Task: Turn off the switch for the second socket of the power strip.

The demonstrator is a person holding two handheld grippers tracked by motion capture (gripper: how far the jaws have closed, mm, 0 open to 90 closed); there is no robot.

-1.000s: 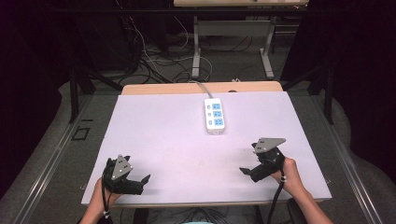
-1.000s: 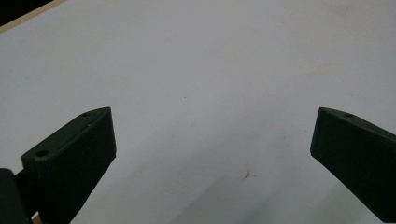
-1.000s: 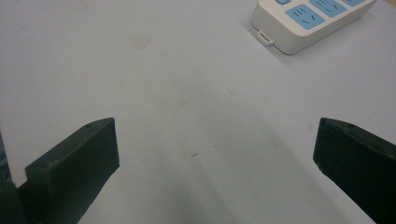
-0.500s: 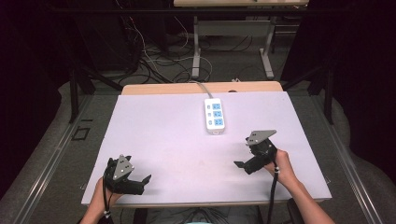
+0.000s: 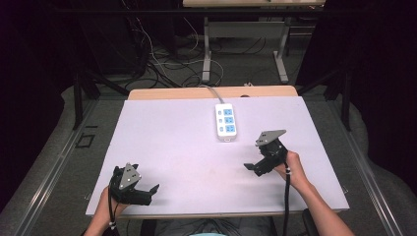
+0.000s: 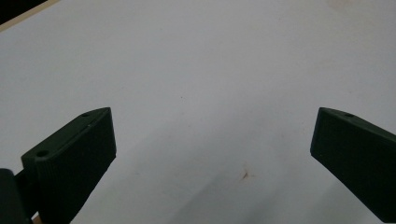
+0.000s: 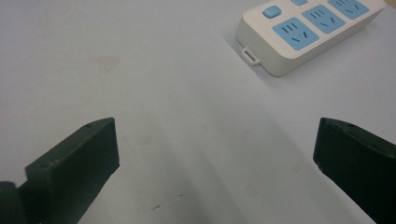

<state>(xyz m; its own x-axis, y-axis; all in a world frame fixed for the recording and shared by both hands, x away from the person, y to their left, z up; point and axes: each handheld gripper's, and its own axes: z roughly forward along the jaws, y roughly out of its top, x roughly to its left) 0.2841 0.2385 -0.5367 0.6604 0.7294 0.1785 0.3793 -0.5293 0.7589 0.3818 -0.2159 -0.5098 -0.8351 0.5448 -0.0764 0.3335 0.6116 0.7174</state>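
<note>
A white power strip (image 5: 225, 120) with blue sockets lies flat at the back middle of the pale board (image 5: 177, 142); its cable runs off the far edge. In the right gripper view the power strip (image 7: 308, 32) sits up and to the right, ahead of the jaws and apart from them. My right gripper (image 5: 252, 169) (image 7: 215, 158) hovers just in front and to the right of the strip, open, nothing between its jaws. By the near left edge my left gripper (image 5: 151, 193) (image 6: 212, 154) is open over bare board, jaws pointing right.
A wooden table edge (image 5: 211, 92) shows behind the board. Beyond it are metal table legs (image 5: 207, 54) and loose cables (image 5: 157, 64) on the dark floor. A small brown mark (image 6: 245, 175) stains the board ahead of the left jaws.
My right gripper has moved forward and left, closer to the power strip. The left gripper has stayed where it was.
</note>
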